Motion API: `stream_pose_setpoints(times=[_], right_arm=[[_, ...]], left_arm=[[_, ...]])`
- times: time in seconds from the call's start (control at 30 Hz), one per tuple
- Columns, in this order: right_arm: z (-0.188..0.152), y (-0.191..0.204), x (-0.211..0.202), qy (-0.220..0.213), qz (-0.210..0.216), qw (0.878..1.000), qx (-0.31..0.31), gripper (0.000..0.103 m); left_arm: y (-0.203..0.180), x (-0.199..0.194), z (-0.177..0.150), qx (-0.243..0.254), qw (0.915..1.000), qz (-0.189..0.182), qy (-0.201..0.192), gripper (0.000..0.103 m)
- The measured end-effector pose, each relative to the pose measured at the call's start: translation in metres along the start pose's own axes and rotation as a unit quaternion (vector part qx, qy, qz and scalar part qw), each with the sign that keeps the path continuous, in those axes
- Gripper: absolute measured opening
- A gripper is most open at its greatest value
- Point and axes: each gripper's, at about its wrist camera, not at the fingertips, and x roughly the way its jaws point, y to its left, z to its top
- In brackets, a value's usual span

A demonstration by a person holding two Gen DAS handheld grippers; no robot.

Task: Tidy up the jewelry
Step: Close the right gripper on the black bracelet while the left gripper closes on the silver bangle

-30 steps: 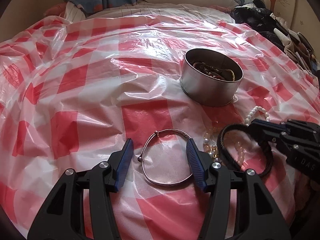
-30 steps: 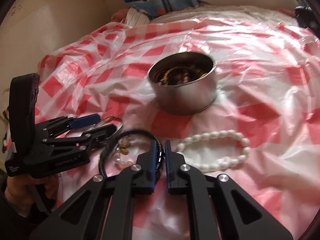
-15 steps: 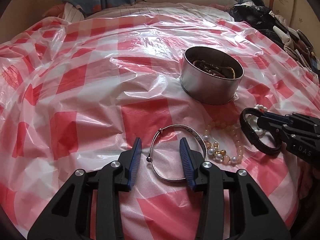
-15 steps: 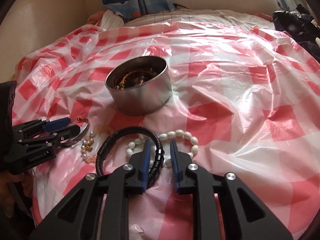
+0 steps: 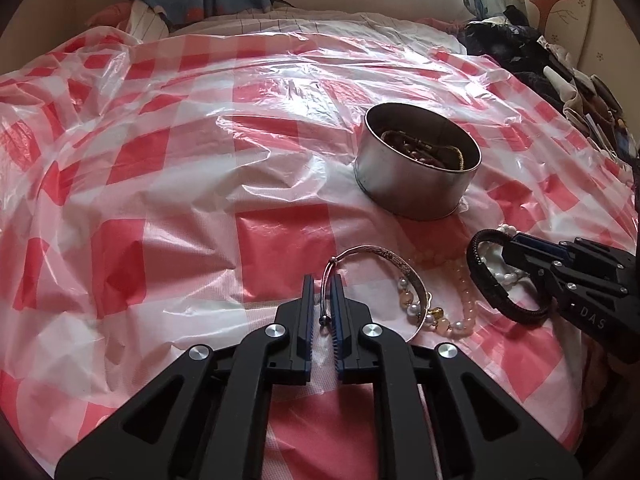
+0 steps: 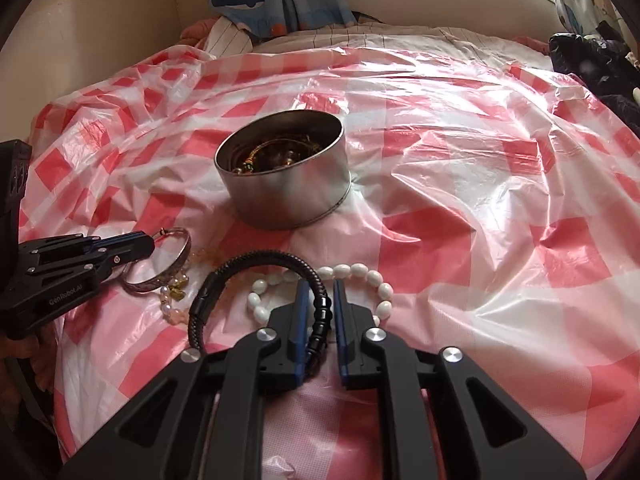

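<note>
Two grippers have each taken a bracelet since a second ago. Your left gripper [image 5: 321, 286], then spread wide around the silver bangle [image 5: 384, 258], has just been closing and now pinches the bangle's thin wire end between its pads, the band tilted up over the pink-and-pearl beaded bracelet [image 5: 460, 300]. Your right gripper [image 6: 320, 294], earlier shut on the black braided bracelet [image 6: 248, 264], now holds it in a slightly wider grip and has carried it toward the white bead bracelet [image 6: 360, 270], partly over it. Beyond them the round metal tin [image 6: 280, 196] holds jewelry on the red-checked plastic sheet [image 6: 460, 168].
</note>
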Motion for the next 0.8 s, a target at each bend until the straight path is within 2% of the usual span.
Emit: stream_pose_setpoints(times=[0.07, 0.23, 0.27, 0.33, 0.47, 0.57, 0.6, 0.7, 0.8], right_arm=[[-0.001, 0.001, 0.002, 0.003, -0.001, 1.0, -0.002, 0.023], [-0.002, 0.002, 0.004, 0.01, -0.002, 1.0, -0.005, 0.024], [-0.003, 0.002, 0.004, 0.008, -0.004, 1.0, -0.007, 0.021], [-0.004, 0.004, 0.001, 0.001, -0.004, 1.0, -0.011, 0.014], [-0.002, 0.005, -0.005, -0.018, -0.002, 1.0, -0.008, 0.013], [-0.002, 0.004, -0.001, -0.01, -0.005, 1.0, -0.006, 0.014], [-0.002, 0.003, 0.0, -0.006, -0.005, 1.0, -0.005, 0.014], [-0.003, 0.004, 0.002, -0.002, -0.011, 1.0, -0.007, 0.031], [-0.004, 0.006, 0.002, -0.001, -0.011, 1.0, -0.011, 0.031]], left_arm=[[-0.001, 0.002, 0.0, 0.002, 1.0, 0.001, 0.003, 0.012], [-0.008, 0.006, -0.002, 0.025, 0.9996, 0.014, 0.006, 0.016], [-0.01, 0.006, -0.003, 0.031, 0.9994, 0.017, 0.004, 0.016], [-0.013, 0.004, -0.002, 0.037, 0.9992, 0.018, -0.001, 0.006], [-0.011, -0.006, 0.0, 0.028, 0.9989, 0.028, -0.025, 0.005], [-0.009, -0.003, 0.0, 0.025, 0.9991, 0.029, -0.019, 0.005], [-0.009, -0.002, 0.0, 0.024, 0.9991, 0.03, -0.016, 0.005], [-0.01, 0.001, 0.0, 0.026, 0.9991, 0.033, -0.009, 0.006], [-0.011, 0.003, -0.001, 0.028, 0.9989, 0.036, -0.006, 0.01]])
